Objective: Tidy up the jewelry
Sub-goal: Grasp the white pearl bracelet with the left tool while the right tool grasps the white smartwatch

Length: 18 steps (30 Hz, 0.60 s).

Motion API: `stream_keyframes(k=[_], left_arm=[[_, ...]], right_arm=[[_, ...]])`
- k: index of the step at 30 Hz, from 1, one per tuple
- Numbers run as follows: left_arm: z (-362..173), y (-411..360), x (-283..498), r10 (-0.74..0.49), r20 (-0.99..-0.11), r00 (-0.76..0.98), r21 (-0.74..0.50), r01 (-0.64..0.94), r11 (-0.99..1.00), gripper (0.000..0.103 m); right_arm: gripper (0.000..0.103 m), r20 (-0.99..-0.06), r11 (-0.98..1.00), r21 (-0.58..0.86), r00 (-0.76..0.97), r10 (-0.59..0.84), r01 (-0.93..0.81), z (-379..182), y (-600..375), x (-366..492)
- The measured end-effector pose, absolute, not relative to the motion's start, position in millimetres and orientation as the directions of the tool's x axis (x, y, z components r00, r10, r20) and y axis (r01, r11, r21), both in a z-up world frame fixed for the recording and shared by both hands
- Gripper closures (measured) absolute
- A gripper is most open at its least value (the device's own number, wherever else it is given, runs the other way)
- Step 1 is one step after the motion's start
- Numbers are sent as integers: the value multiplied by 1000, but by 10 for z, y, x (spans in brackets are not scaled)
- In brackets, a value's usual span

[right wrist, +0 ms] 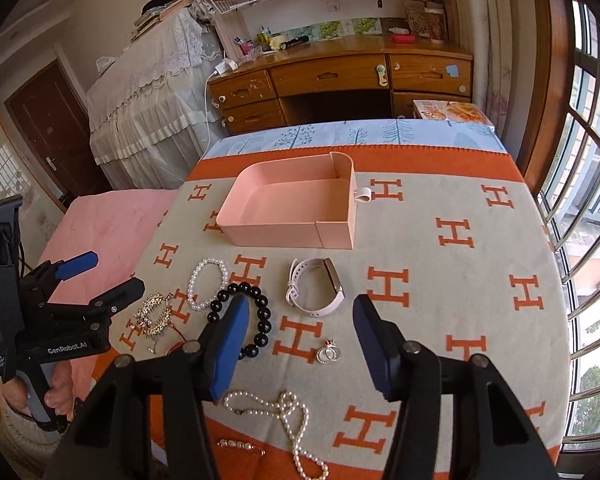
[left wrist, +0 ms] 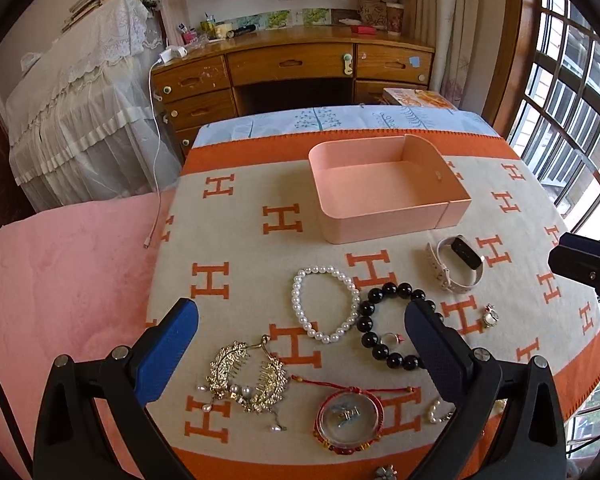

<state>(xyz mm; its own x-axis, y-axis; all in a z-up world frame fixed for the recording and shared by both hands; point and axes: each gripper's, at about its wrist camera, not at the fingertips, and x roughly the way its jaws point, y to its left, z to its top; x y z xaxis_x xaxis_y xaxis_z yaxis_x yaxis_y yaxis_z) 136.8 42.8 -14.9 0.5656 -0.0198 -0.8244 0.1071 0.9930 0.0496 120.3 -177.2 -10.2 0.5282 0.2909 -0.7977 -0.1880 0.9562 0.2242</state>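
An empty pink box stands on the H-patterned cloth. In front of it lie a white pearl bracelet, a black bead bracelet, a white smartwatch, a gold leaf hair comb, a red-cord bangle, two rings and a pearl necklace. My left gripper is open above the bracelets. My right gripper is open above the cloth between the beads and the rings.
A pink blanket lies left of the cloth. A white charging cable hangs onto it. A wooden desk stands behind the table, and a barred window is on the right. A pearl hairpin lies near the front edge.
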Motion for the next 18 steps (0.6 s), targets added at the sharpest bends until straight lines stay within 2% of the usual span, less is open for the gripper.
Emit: stream_keyframes(k=[3, 5, 9, 14, 18], left_arm=[[-371, 521, 1612, -34, -862, 506, 14, 90, 996, 1], [-495, 589, 1751, -42, -887, 461, -8, 77, 997, 6], [-728, 697, 1959, -56, -921, 385, -35, 61, 998, 9], [-1022, 733, 2140, -73, -948, 310, -58, 56, 997, 23], [-1208, 731, 2217, -71, -967, 247, -58, 60, 997, 40]], right_arm=[[57, -838, 944, 263, 438, 326, -199, -313, -1658, 1494], [62, -868, 943, 269, 376, 326, -195, -489, -1559, 1665], [70, -908, 955, 221, 316, 275, -196, -800, -1373, 1876], [80, -934, 963, 175, 276, 228, -205, -1029, -1239, 2038], [89, -945, 968, 125, 270, 183, -220, -1122, -1188, 2055]])
